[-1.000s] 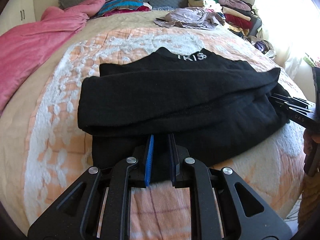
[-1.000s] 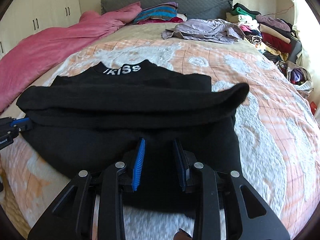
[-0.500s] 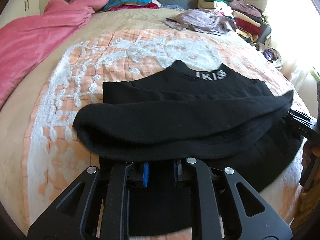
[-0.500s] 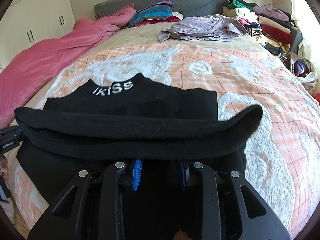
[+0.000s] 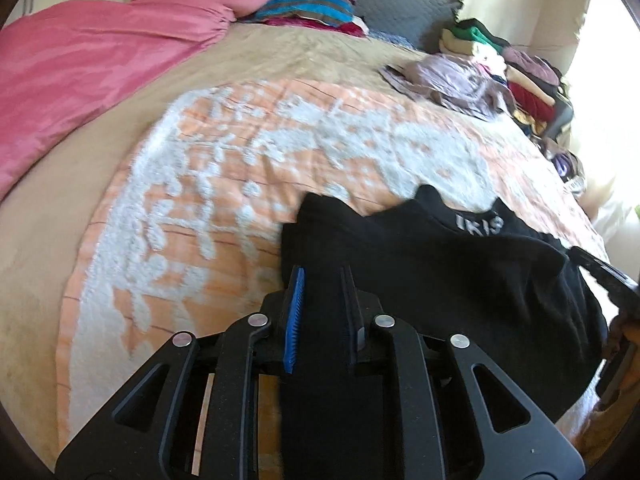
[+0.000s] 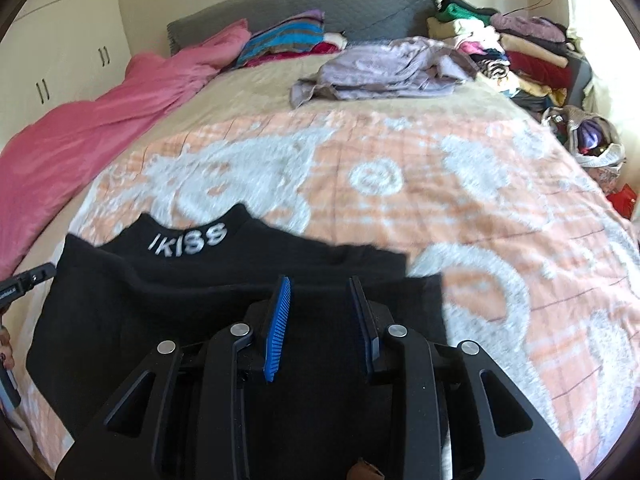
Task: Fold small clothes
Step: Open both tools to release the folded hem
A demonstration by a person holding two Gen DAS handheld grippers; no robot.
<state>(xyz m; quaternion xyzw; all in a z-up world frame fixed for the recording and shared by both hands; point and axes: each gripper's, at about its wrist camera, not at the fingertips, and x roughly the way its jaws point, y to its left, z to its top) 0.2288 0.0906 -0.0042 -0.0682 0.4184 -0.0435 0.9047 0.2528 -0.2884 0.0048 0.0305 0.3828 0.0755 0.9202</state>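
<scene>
Writing: white letters "IKISS" on the collar band of the black knit sweater (image 6: 240, 312); in the left wrist view only "IKIS" shows.
Sweater's place: lying on the peach-and-white tufted bedspread (image 6: 400, 168) at the near end of the bed, its hem folded up toward the collar, collar at 12 o'clock from the right hand-held gripper.
Left hand-held gripper (image 5: 320, 280): jaws opening, a narrow gap, black fabric lying between the blue ribbed pads; whether they press it I cannot tell.
Right hand-held gripper (image 6: 320, 288): jaws partly apart over the folded sweater; whether any cloth is held I cannot tell.
Edges: the sweater's right edge runs straight at 2 o'clock from the right gripper.
Open room: bare bedspread from 12 to 3 o'clock beyond the sweater.
Far things: rumpled pink blanket (image 6: 120, 120) at 10 o'clock, crumpled lilac garment (image 6: 380, 68) at 12, stacked clothes (image 6: 520, 48) at 1.
Textures: sweater matte and thick.
</scene>
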